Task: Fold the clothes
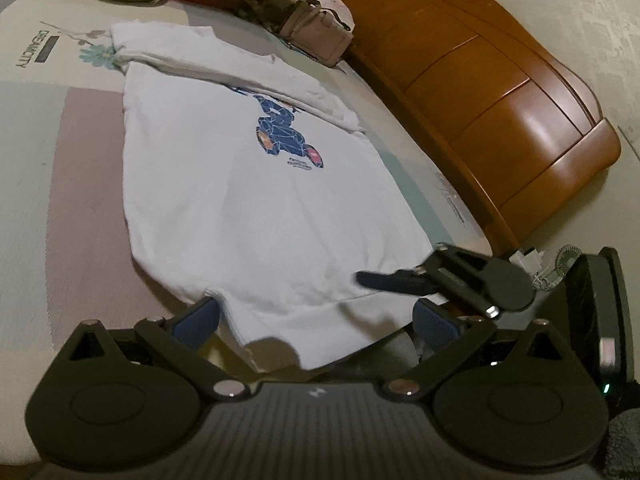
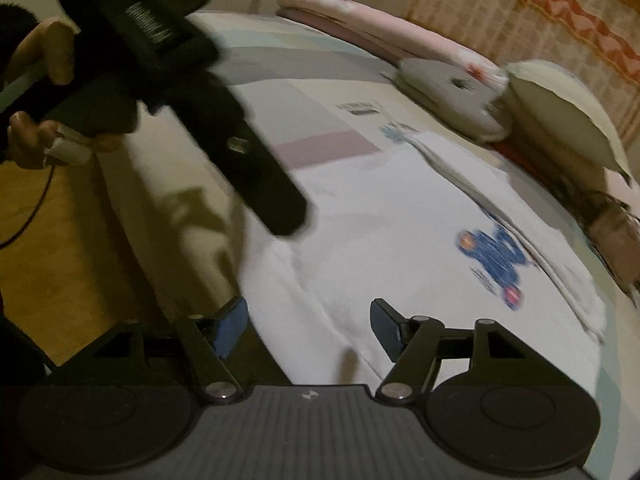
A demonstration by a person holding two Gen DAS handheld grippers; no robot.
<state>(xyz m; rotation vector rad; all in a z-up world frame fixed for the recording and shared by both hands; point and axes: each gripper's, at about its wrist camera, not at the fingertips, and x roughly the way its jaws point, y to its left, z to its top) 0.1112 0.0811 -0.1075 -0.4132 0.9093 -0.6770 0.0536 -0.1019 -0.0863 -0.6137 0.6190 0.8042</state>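
Observation:
A white T-shirt (image 1: 256, 200) with a blue cartoon print (image 1: 286, 128) lies flat on the bed, its far end folded over in a band. The near hem hangs over the bed edge. My left gripper (image 1: 316, 320) is open, with the hem between its blue-padded fingers (image 1: 196, 320) but not clamped. My right gripper (image 2: 308, 326) is open too, straddling the same hem of the T-shirt (image 2: 400, 248). The right gripper (image 1: 372, 280) reaches in from the right in the left wrist view. A hand (image 2: 44, 52) holds the blurred left gripper (image 2: 288, 216) at upper left.
The patterned bedsheet (image 1: 72, 152) surrounds the shirt. A brown bag (image 1: 316, 36) and pillows (image 2: 560, 120) sit beyond it, beside a pink folded blanket (image 2: 380, 28). A wooden bed board (image 1: 480, 92) runs along the right. The yellowish floor (image 2: 60, 248) lies left of the bed.

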